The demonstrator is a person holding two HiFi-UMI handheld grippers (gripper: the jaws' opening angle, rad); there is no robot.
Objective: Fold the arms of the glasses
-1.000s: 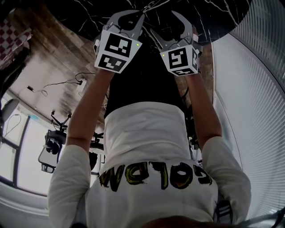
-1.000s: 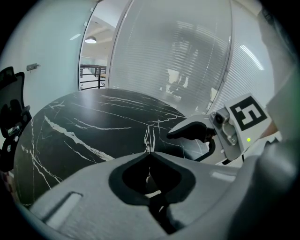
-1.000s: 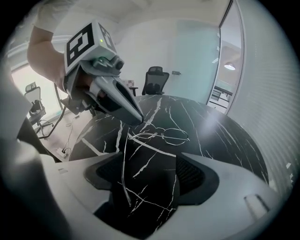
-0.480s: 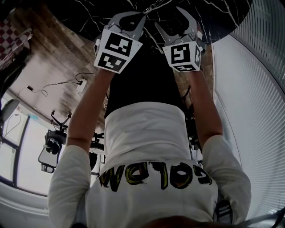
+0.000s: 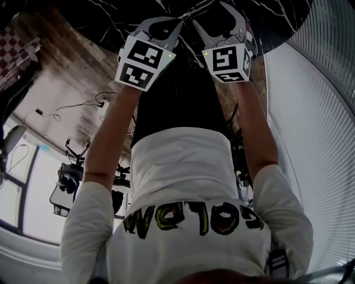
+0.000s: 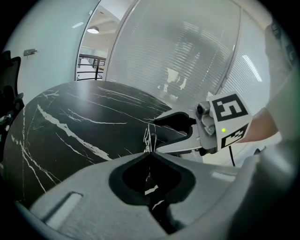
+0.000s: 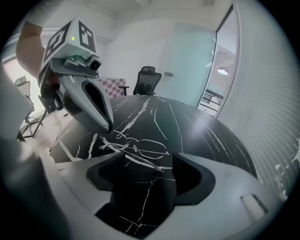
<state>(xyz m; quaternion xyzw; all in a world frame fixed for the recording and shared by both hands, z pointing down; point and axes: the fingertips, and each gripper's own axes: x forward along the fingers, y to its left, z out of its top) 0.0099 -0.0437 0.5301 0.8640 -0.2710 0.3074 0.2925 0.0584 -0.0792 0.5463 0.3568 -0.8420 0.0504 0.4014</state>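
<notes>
The thin wire-framed glasses (image 7: 145, 147) lie on the black marble table (image 7: 201, 136), one arm stretched toward the right gripper view's camera. My left gripper (image 6: 150, 154) is shut, its tips pinching the frame's end; the right gripper view shows those tips (image 7: 108, 127) on the glasses. My right gripper (image 7: 146, 164) is open and its jaws are closing. The arm of the glasses crosses the gap between them, clear of both pads. In the head view both grippers, left (image 5: 162, 23) and right (image 5: 217, 23), sit at the top edge with the glasses (image 5: 191, 9) between them.
The table's round edge runs close under both grippers (image 5: 183, 61). A black office chair (image 7: 147, 79) and a checkered seat (image 7: 110, 84) stand beyond the table. Glass walls with blinds (image 6: 187, 61) curve behind. Cables and a stand (image 5: 66, 183) lie on the wooden floor.
My right gripper has slid farther over the table toward the glasses, and its jaws stand slightly narrower. The left gripper has kept its place.
</notes>
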